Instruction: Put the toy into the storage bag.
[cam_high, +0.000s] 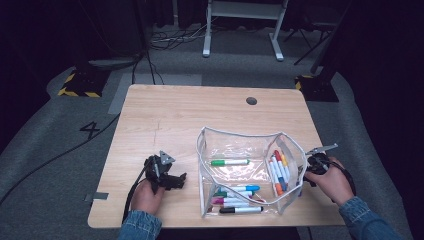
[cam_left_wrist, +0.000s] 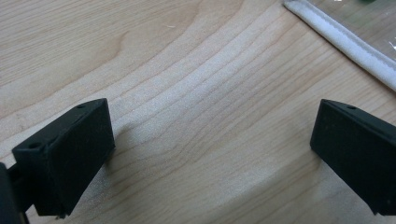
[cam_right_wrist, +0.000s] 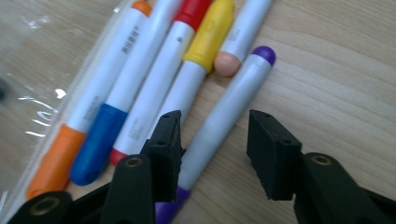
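From my feed I see a light wooden bench (cam_high: 190, 115) with 1 dark round hole (cam_high: 251, 100) near its far right edge. It stands on grey carpet (cam_high: 60, 150), where a taped number 4 (cam_high: 91, 129) lies to the left. Yellow-and-black hazard tape (cam_high: 75, 91) marks a dark stand base at far left. A white frame's legs (cam_high: 240, 30) stand at the far side among black cables (cam_high: 170, 37). The surroundings are dark.

A black "4" is marked on the grey floor (cam_high: 60, 150) left of the table; the small print on the markers (cam_right_wrist: 140, 70) is too blurred to read.
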